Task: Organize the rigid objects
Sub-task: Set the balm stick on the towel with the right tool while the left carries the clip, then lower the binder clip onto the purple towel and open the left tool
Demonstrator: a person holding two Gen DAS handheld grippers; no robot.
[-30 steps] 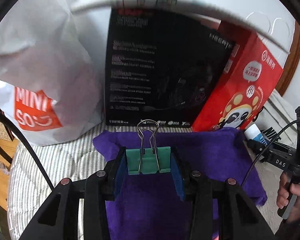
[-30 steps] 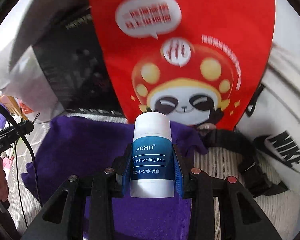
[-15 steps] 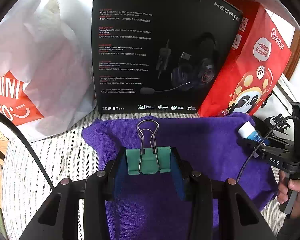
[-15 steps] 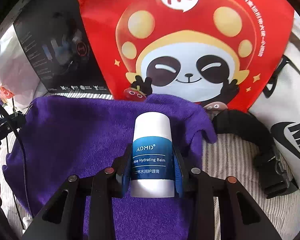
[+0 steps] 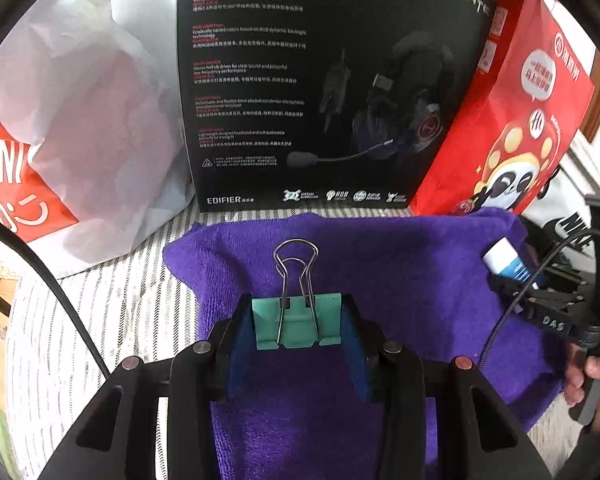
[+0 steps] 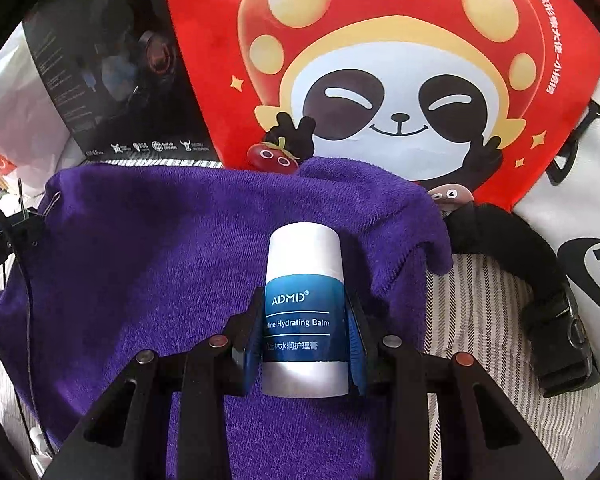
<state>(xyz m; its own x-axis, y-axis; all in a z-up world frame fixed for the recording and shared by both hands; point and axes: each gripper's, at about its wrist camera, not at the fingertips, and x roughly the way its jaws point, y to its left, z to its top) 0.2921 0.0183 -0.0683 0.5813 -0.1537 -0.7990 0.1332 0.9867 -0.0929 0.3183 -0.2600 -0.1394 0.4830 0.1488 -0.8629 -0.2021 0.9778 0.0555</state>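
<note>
My left gripper [image 5: 297, 322] is shut on a green binder clip [image 5: 296, 326], whose wire handles point away from me, just over a purple towel [image 5: 400, 264]. My right gripper [image 6: 305, 320] is shut on a white and blue balm tube [image 6: 305, 308], upright between the blue pads and low over the same purple towel [image 6: 148, 248]. In the left wrist view the balm tube [image 5: 506, 259] and the right gripper [image 5: 540, 296] show at the right, held by a person's hand [image 5: 596, 376]. The binder clip's handles [image 6: 52, 204] peek in at the left of the right wrist view.
Behind the towel stand a black headset box [image 5: 300, 88], a red panda bag [image 5: 516, 120] and a white shopping bag [image 5: 72, 132]. A white bag with a black strap and buckle [image 6: 556, 312] lies right of the towel. Striped fabric [image 5: 112, 320] lies under everything.
Both grippers have sunk toward the towel and tilted further down, each keeping its grip. The boxes and bags behind now look closer and higher in view.
</note>
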